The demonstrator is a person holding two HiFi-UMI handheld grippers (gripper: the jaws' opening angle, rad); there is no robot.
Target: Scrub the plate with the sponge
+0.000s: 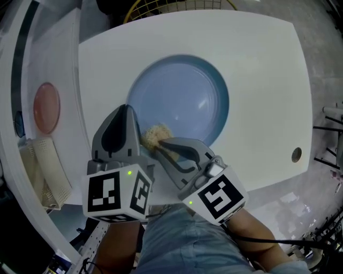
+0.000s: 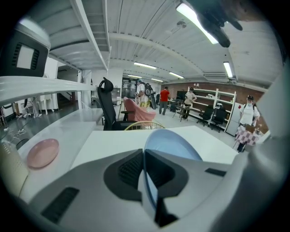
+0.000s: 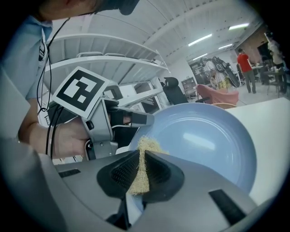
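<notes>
A pale blue plate is tilted up off the white table, its near rim held by my left gripper, which is shut on it. In the left gripper view the plate's rim runs edge-on between the jaws. My right gripper is shut on a tan, fibrous sponge that rests against the plate's near inner face. In the right gripper view the sponge is pinched between the jaws, in front of the plate, with the left gripper at the plate's left rim.
A pink dish and a cream ribbed rack lie on the curved white counter at the left. The table has a small hole near its right edge. A yellow wire basket stands beyond the table. People and chairs are far off.
</notes>
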